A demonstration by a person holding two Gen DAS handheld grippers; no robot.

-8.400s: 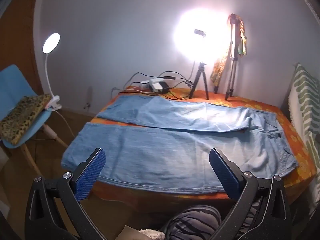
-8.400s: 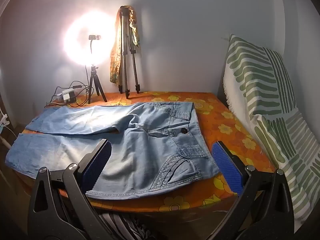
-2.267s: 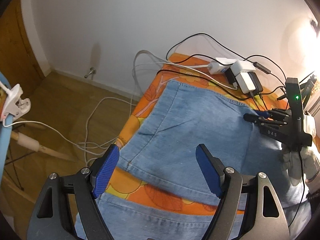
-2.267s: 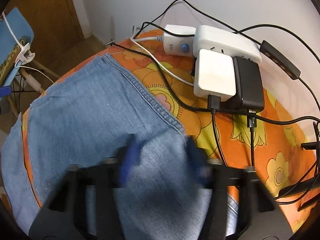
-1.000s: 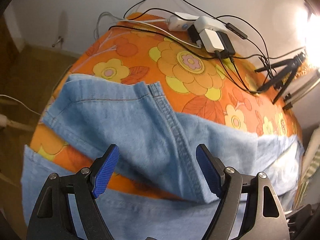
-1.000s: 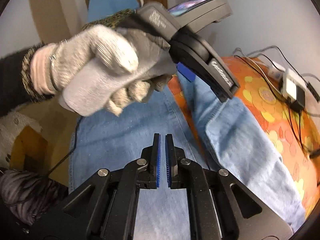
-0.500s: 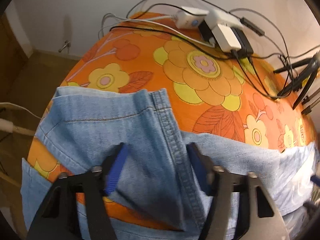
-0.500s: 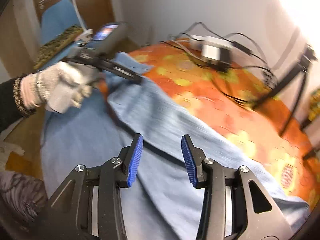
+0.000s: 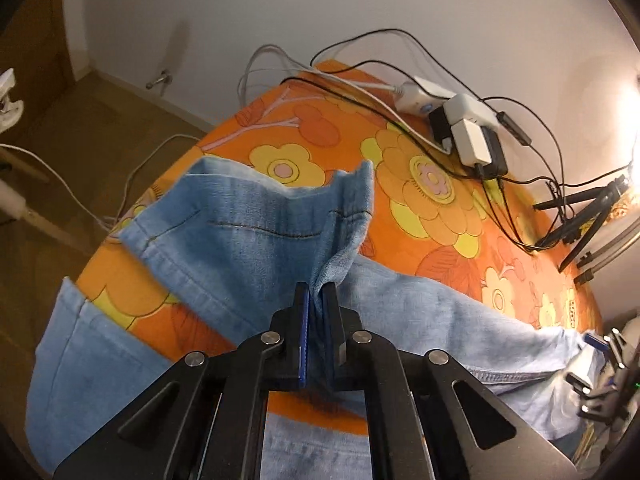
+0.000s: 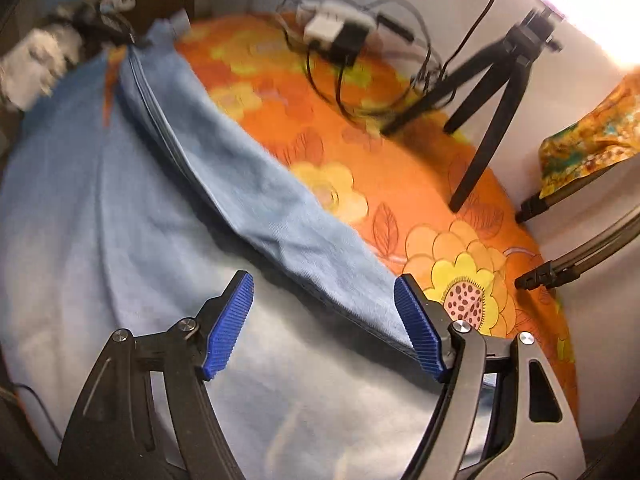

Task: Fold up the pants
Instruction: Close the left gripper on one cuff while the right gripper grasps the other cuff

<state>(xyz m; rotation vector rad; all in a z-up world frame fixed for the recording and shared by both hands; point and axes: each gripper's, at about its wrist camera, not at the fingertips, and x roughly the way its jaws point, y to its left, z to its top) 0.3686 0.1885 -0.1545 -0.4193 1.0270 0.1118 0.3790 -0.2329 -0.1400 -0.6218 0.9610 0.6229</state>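
Light blue denim pants [image 9: 256,240] lie on an orange flowered table [image 9: 432,184]. My left gripper [image 9: 316,300] is shut on a pinched ridge of the far leg's seam, just behind its hem. That hem end stands up off the cloth. My right gripper [image 10: 324,320] hovers over the same far leg [image 10: 256,196] further along; its jaws are opening, with the folded edge running between the blue pads, which do not press on it. The near leg [image 10: 100,216] spreads flat below. The left gripper and its gloved hand [image 10: 36,60] show blurred at the top left of the right wrist view.
A white power strip with adapters [image 9: 468,136] and black cables [image 9: 516,200] sits at the table's far edge. Black tripod legs [image 10: 484,120] stand at the back right beside a patterned cloth [image 10: 588,148]. Wooden floor [image 9: 80,136] and white cables lie off the left edge.
My left gripper has closed on the far leg's seam and lifted it into a ridge. My right gripper has opened from shut and swung right along the far leg, away from the left hand.
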